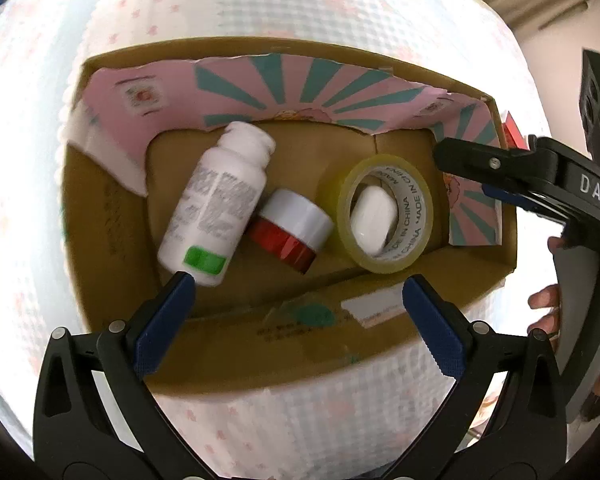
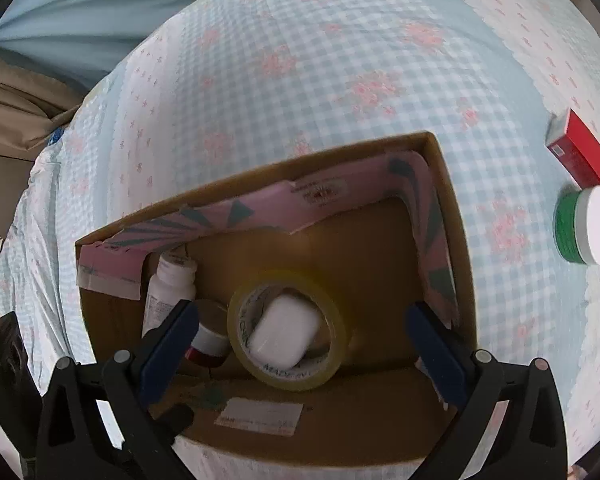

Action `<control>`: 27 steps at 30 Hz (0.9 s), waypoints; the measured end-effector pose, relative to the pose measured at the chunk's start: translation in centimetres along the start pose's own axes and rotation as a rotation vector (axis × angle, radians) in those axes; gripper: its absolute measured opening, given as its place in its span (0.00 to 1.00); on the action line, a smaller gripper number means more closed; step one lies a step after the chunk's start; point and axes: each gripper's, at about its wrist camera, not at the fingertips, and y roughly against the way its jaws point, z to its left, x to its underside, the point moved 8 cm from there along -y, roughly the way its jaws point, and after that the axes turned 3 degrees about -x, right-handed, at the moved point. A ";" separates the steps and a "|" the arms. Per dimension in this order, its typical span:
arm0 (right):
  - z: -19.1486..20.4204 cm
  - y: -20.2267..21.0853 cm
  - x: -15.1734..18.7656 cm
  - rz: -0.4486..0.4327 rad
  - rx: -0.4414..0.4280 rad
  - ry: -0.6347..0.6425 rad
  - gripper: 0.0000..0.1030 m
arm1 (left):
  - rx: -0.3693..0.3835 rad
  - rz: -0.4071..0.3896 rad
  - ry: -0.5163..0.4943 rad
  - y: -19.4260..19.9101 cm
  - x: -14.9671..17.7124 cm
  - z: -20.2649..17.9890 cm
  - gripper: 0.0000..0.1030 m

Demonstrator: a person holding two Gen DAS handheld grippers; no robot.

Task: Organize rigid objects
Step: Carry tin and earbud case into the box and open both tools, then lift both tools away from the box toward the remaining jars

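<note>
Already the cardboard box (image 1: 476, 256) on the checked cloth (image 2: 300, 80) held the white plastic bottle (image 1: 216, 200), the glossy tape roll (image 1: 384, 216) with a smooth white case (image 1: 374, 216) inside, and a red jar (image 1: 290, 230). Outside remained a red carton (image 2: 580, 152) and a green jar (image 2: 584, 226). Left gripper (image 1: 298, 286) and right gripper (image 2: 302, 316) were both wide apart, empty.

Checked tablecloth (image 2: 340, 80) under cardboard box (image 2: 452, 208), green jar (image 2: 568, 228)

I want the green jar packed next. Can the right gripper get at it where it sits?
Probably yes. The green jar lies on the tablecloth outside the cardboard box, with nothing over it; only the red box touches its far side. The right gripper is open and empty.
</note>
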 end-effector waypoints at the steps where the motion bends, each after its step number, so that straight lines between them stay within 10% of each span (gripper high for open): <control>1: -0.1 0.3 0.3 -0.003 -0.002 -0.002 1.00 | -0.005 -0.006 0.005 0.3 0.2 0.0 1.00; 27: 1.7 19.3 9.2 -0.217 0.031 0.140 1.00 | -0.083 -0.275 -0.014 17.4 7.3 -5.8 1.00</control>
